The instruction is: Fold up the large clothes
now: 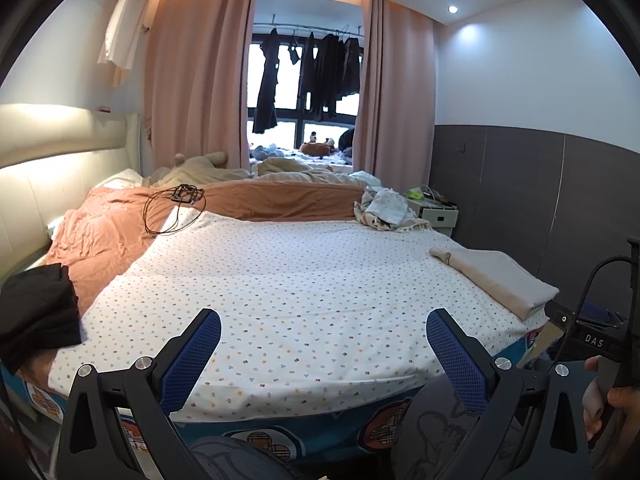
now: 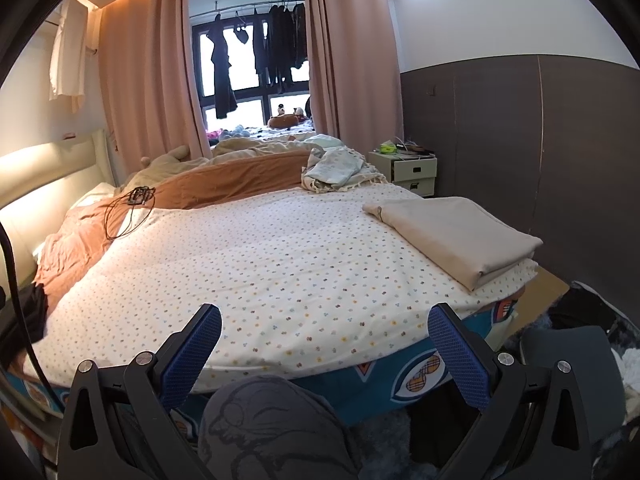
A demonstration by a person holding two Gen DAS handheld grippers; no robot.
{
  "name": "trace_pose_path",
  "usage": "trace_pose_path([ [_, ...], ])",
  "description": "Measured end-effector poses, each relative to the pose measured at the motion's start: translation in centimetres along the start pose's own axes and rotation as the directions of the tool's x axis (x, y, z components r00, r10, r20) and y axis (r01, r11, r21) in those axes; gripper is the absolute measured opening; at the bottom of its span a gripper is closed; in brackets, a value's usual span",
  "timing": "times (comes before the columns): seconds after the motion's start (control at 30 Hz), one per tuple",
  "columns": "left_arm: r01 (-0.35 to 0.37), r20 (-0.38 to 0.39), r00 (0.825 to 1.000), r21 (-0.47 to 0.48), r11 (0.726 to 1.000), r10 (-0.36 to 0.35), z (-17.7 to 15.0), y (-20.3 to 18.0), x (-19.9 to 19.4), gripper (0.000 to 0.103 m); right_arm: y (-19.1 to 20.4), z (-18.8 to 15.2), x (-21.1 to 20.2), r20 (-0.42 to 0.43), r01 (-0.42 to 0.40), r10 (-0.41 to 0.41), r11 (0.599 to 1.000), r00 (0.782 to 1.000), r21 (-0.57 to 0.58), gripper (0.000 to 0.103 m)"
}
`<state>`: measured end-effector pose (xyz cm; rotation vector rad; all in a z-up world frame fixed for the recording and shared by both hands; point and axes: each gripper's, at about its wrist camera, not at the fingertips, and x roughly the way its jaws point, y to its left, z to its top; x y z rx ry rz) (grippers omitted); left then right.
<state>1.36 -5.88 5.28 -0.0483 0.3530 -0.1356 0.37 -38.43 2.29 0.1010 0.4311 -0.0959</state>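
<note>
Clothes: a crumpled pale garment pile (image 1: 384, 208) lies at the far right of the bed (image 1: 280, 280), by the rust-brown quilt (image 1: 276, 200); a black garment (image 1: 36, 308) lies heaped at the near left edge; a beige piece (image 1: 496, 276) lies already folded flat at the near right corner.
Which is next: I cannot tell; judging from how they lie, the black heap or the pale pile is still to be folded.
Look: the black garment is matte and bunched, with no sleeve or hem I can pick out; the pale pile (image 2: 340, 170) seems lightly patterned, with a fringed edge under it.
Handling: all look soft, limp and light, likely to sag and slide on the dotted sheet (image 2: 280, 264) rather than hold a crease.
Where to take hold: probably at two corners of one edge, such as shoulders or hem, so the cloth hangs flat; pinching a bunched middle would likely drag up several layers.
Left gripper (image 1: 322, 354): fingers (image 1: 192, 360) spread wide, holding nothing, hovering over the near edge of the bed.
Right gripper (image 2: 324, 350): fingers (image 2: 460, 356) also wide apart and empty, above the near edge; its body and a hand (image 1: 616, 412) show at the right of the left view.
Risk: the loose black cable (image 1: 172, 212) on the quilt could snag cloth drawn across it.
Person: a knee in grey printed fabric (image 2: 272, 432) sits just below the bed edge.
</note>
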Motion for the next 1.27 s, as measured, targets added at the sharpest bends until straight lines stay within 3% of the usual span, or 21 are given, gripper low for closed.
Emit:
trace_pose_path([
  [1.27,-0.036,-0.014,0.999,-0.001,0.999,0.036,-0.3,-1.6,-0.9,0.103,-1.7,-0.5,0.2,-0.013,-0.004,0.004,1.000,1.000,0.023,0.103],
])
